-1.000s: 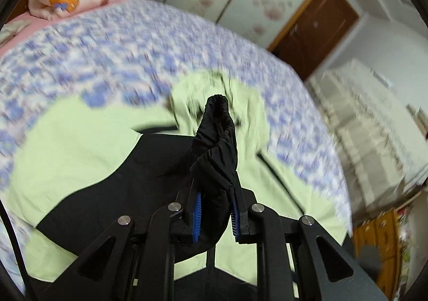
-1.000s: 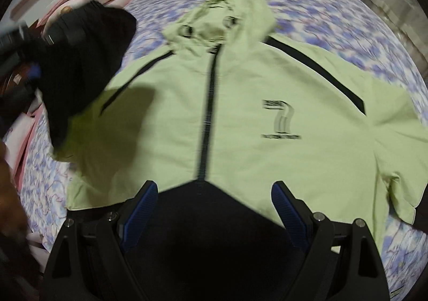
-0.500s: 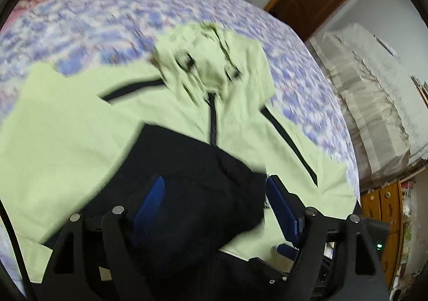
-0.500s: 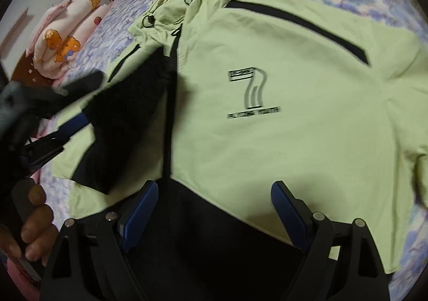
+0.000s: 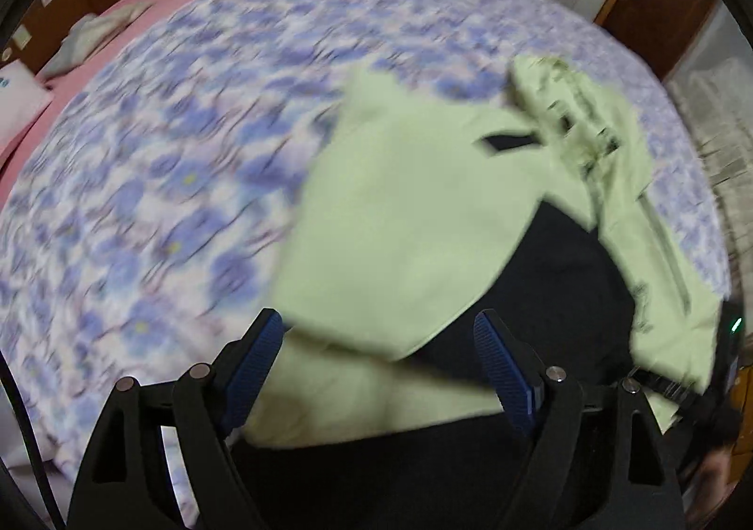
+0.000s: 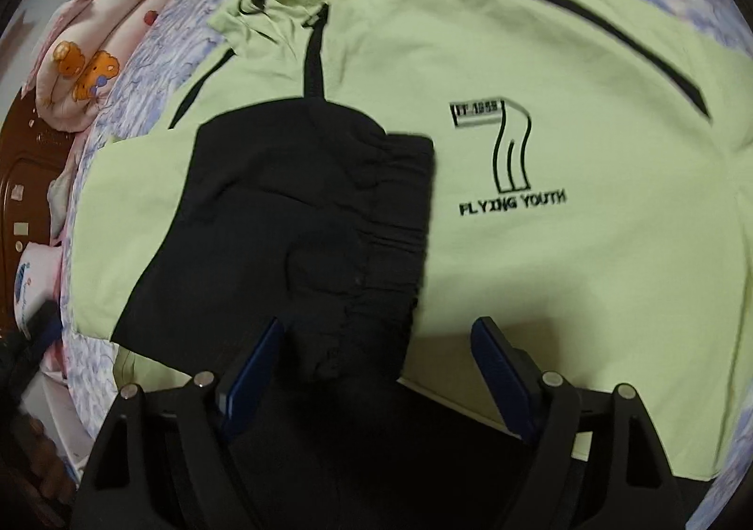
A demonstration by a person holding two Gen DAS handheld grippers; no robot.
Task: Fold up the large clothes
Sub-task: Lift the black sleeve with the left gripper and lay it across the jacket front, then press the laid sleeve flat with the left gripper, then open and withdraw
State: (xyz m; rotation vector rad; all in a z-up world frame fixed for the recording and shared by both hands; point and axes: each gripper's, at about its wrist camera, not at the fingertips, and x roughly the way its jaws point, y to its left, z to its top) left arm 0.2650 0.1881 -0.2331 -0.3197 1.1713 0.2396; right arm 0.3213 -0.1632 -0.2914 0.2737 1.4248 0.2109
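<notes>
On the floral bedspread (image 5: 188,153), your jacket (image 6: 588,247) lies sleeve-folded (image 6: 292,219); your left gripper (image 5: 381,360) is opening, the right gripper (image 6: 376,360) closing, both empty.

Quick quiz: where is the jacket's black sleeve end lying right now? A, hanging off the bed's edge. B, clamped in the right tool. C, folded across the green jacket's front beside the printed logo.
C: the black sleeve end lies flat across the green jacket, beside the logo, with no pads pressing it.

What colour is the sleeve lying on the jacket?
Black sleeve, clearest in the right wrist view.
</notes>
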